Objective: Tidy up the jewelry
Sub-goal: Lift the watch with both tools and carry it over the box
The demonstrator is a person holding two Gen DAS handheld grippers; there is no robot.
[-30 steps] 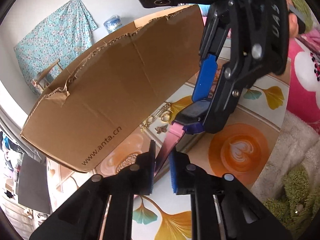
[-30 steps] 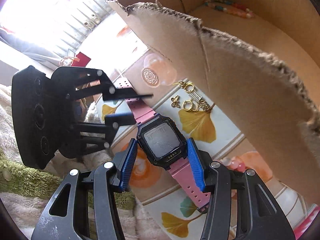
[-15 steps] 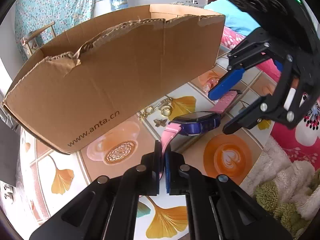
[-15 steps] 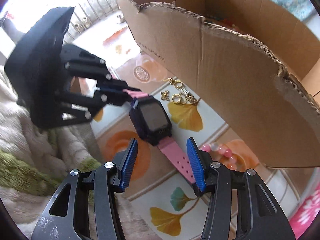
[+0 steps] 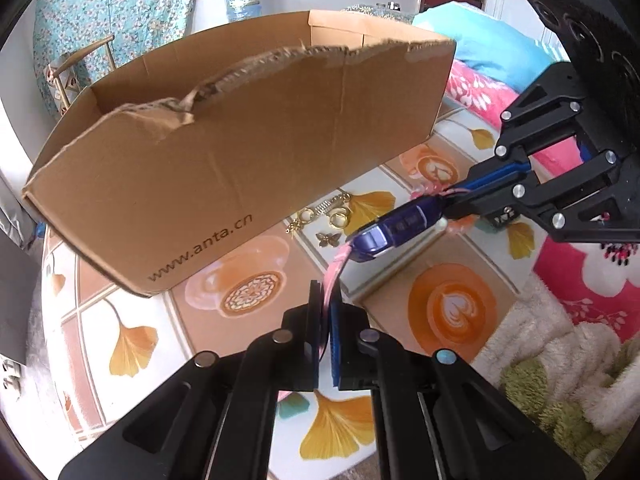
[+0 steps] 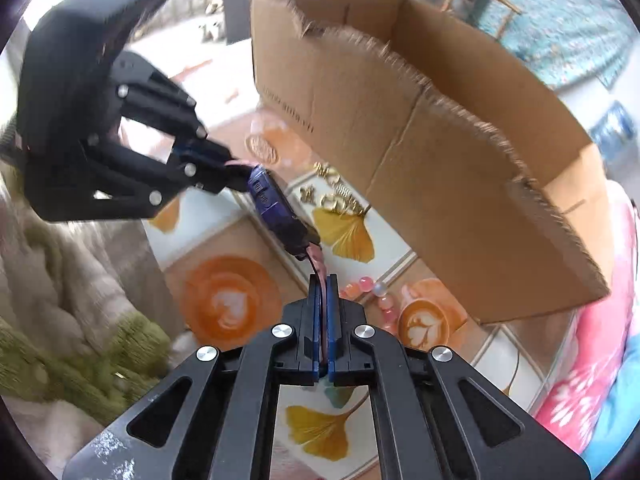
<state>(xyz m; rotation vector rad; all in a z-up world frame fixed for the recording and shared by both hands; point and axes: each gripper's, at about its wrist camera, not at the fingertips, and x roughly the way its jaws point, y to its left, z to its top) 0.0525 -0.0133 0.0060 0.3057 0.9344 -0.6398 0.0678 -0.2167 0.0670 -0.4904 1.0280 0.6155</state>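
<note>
From the left wrist view, the left tongs (image 5: 326, 320) are pinched tight on one pink strap end of the watch (image 5: 400, 228), which runs up and away from them to the right, its purple case hanging in the air on edge. At the far end the right tongs (image 5: 476, 196) come in from the right and are clamped on the other strap, so the watch is strung between the two like a little bridge, clear of the patterned surface (image 5: 452, 312). The cardboard box (image 5: 240, 152) stands ahead and to the left of the left tongs, its torn rim higher than the watch; the gold earrings (image 5: 324, 216) lie on the surface between the watch and the box wall. From the right wrist view, the right tongs (image 6: 323, 308) grip the near strap, and the watch (image 6: 276, 212) stretches forward and to the left to the left tongs (image 6: 224, 168), which hold the far end. Here the cardboard box (image 6: 440, 168) rises ahead and to the right, with pink beads (image 6: 368, 288) just right of the fingertips. I'd judge the coming move hangs on lifting the watch's long axis over that rim; both tongs are about equally near the box wall.
</note>
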